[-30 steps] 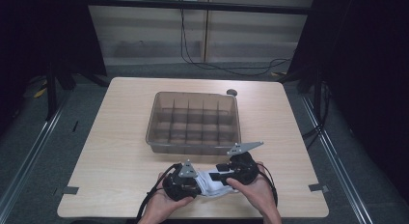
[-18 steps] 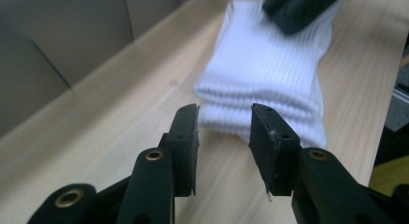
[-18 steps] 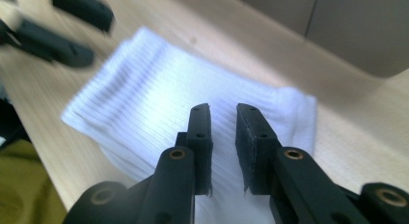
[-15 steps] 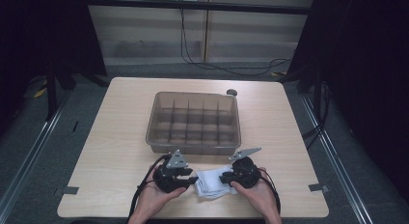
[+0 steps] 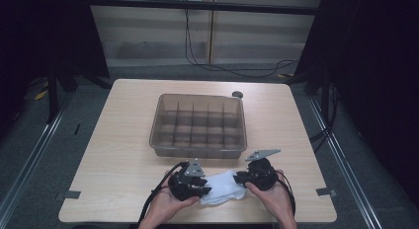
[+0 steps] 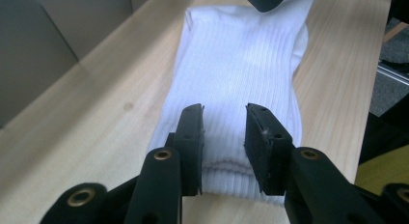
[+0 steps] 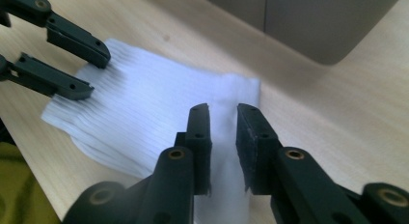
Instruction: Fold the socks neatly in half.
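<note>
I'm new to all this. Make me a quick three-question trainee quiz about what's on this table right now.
1. True or false: the white sock lies inside the compartment box.
2. What lies between the left gripper and the right gripper?
A) the sock
B) a cable
C) a cup
3. Which end of the sock does the left gripper straddle: the ribbed cuff or the far end?

Key:
1. False; it lies on the table, on the person's side of the box.
2. A.
3. The ribbed cuff; cloth sits between its pads.
</note>
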Demonstrator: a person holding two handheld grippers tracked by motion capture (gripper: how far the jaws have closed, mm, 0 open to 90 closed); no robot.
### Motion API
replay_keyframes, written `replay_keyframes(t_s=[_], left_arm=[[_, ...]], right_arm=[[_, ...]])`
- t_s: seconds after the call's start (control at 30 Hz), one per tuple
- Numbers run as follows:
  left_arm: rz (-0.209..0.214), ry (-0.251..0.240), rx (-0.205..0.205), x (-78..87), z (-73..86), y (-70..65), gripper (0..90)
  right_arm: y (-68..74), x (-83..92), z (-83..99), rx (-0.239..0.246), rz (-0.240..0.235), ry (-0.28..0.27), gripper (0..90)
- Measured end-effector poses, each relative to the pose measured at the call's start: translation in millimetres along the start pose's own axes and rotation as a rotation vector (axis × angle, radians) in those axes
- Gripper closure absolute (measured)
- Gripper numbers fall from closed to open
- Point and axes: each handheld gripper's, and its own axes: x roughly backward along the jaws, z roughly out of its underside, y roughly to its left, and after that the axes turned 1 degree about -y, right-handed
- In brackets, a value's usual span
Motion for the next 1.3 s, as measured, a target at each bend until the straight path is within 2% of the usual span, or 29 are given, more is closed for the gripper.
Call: replay_keyframes(t_s=[0.07, 0.1, 0.13, 0.23, 0.4, 0.47, 0.63, 0.83, 0.9, 0.97, 1.03, 1.1, 1.17, 1.3], left_arm=[[0.003, 0.009, 0.001, -2.0, 3.0, 1.0, 67.8], [0.0, 0.003, 0.012, -3.0, 3.9, 1.1, 68.0], [-0.003, 0.008, 0.005, -3.3, 4.4, 0.5, 68.3], [-0.014, 0.021, -0.014, -4.9, 4.2, -1.9, 68.3], [-0.003, 0.017, -0.008, -9.5, 2.1, -4.1, 68.3], [0.004, 0.004, -0.004, -12.6, 1.5, -5.3, 68.3], [0.019, -0.011, 0.0, -18.5, -1.7, -7.7, 68.3], [0.018, 0.005, -0.002, -21.8, -7.5, -10.9, 67.7], [0.021, 0.0, -0.003, -21.3, -11.7, -9.6, 67.3], [0.027, -0.003, -0.006, -21.8, -15.8, -8.1, 70.0], [0.025, -0.008, 0.008, -25.5, -20.4, -7.9, 74.3], [0.029, -0.004, -0.002, -30.8, -23.2, -9.0, 78.2], [0.041, -0.008, -0.001, -32.2, -25.3, -9.3, 79.6], [0.054, -0.027, -0.009, -31.1, -33.5, -12.1, 80.1]], right_arm=[[-0.2, -5.6, 3.0, -0.006, -0.007, 0.014, 72.7], [0.3, -8.7, 4.7, 0.002, -0.019, 0.025, 72.4], [0.6, -12.2, 6.1, 0.011, -0.026, 0.032, 72.4], [1.2, -18.7, 7.3, 0.006, -0.019, 0.053, 73.5], [-1.3, -20.1, 5.5, 0.019, 0.013, 0.068, 79.2], [-4.4, -20.0, 5.5, 0.017, 0.029, 0.065, 79.9], [-13.5, -18.5, 6.2, -0.005, 0.035, 0.053, 80.6], [-21.6, -18.0, 5.0, -0.007, 0.041, 0.047, 80.1], [-20.9, -17.6, 4.6, 0.0, 0.041, 0.047, 76.6], [-19.4, -16.4, 4.3, 0.005, 0.033, 0.045, 70.5], [-19.7, -14.6, 4.6, 0.01, 0.02, 0.027, 69.7], [-21.8, -11.0, 4.6, -0.003, 0.02, 0.01, 68.8], [-23.8, -7.7, 5.1, -0.015, 0.009, -0.005, 68.6], [-26.6, -6.2, 6.6, -0.024, 0.012, 0.005, 66.1]])
